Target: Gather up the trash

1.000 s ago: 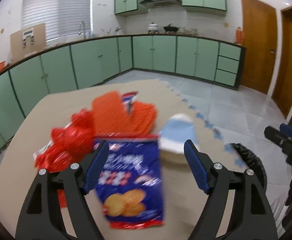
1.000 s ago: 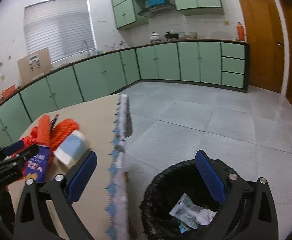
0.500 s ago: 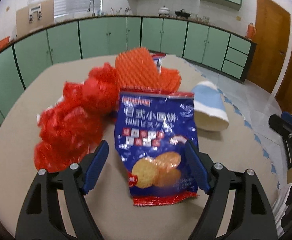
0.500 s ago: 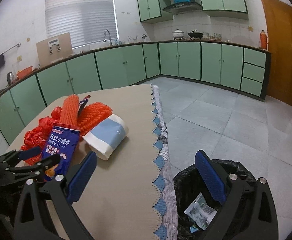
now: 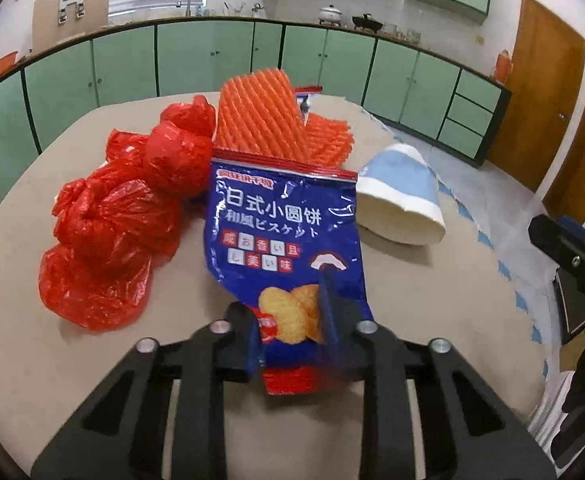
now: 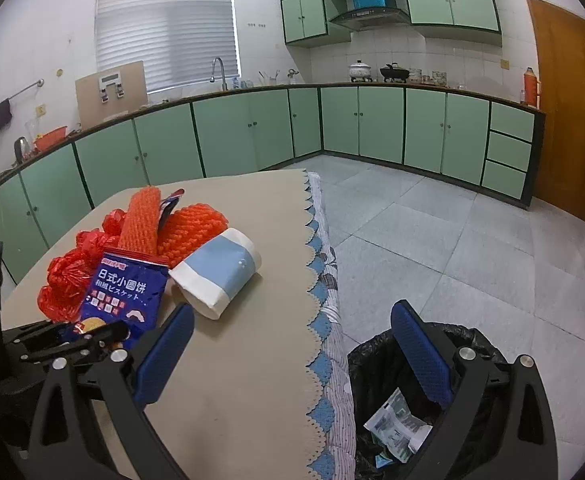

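Note:
A blue biscuit bag (image 5: pixel 284 232) lies on the beige table (image 5: pixel 432 300), its lower end between the pads of my left gripper (image 5: pixel 290 320). The jaws are closing and pinch the crumpled foil. Beside the bag lie a red plastic bag (image 5: pixel 112 232), orange foam netting (image 5: pixel 260 120) and a blue-and-white paper cup (image 5: pixel 400 196) on its side. My right gripper (image 6: pixel 292 320) hangs open and empty over the table's scalloped edge, to the right of the left gripper (image 6: pixel 80 340). A black-lined bin (image 6: pixel 384 364) stands on the floor under it.
The bin holds a crumpled wrapper (image 6: pixel 396 428). Green cabinets (image 6: pixel 352 128) run along the far walls, and grey floor tiles (image 6: pixel 452 240) spread to the right of the table. A brown door (image 6: pixel 564 100) is at the far right.
The left gripper has come down and forward to the blue bag, and its jaws have gone from wide apart to pinched on the bag's lower end. The right gripper has shifted sideways.

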Available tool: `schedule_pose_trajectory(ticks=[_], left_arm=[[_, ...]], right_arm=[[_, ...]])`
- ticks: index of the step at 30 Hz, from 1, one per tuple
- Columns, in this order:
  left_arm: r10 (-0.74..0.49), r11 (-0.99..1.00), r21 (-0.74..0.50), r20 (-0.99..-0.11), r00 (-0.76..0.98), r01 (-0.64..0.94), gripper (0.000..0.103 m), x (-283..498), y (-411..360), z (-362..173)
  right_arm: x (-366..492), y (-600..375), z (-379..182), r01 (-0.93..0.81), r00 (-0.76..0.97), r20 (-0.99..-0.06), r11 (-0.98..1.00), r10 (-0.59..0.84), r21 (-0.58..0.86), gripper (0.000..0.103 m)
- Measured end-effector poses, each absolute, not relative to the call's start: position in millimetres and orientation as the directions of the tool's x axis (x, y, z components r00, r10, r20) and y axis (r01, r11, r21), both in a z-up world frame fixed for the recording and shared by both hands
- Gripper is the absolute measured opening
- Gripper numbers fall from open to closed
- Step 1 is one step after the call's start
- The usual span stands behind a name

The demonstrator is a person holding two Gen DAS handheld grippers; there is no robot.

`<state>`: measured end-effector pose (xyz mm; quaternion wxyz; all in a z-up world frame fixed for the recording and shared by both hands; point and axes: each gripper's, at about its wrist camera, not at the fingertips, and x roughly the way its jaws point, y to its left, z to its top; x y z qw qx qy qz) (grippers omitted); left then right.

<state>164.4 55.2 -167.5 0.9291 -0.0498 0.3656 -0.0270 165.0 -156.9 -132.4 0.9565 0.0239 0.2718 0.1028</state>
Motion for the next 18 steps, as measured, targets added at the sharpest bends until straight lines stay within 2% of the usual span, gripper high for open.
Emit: schedule_pose_trajectory(ticks=[5,18], left_arm=[[-0.089,0.994,-0.108,-0.635,0.767,0.026,0.002,157,53,-154],[-0.073,0.994,-0.109,-0.51,0.857,0.02,0.0,142,61,-116]], right_arm=[[166,-155,-132,-0.187,0.831,-0.514,0.977,0.214,0.104,0.096],[178,-132,-120,-0.232,0.838,-0.487,0.968,0.248,0.094,0.096]])
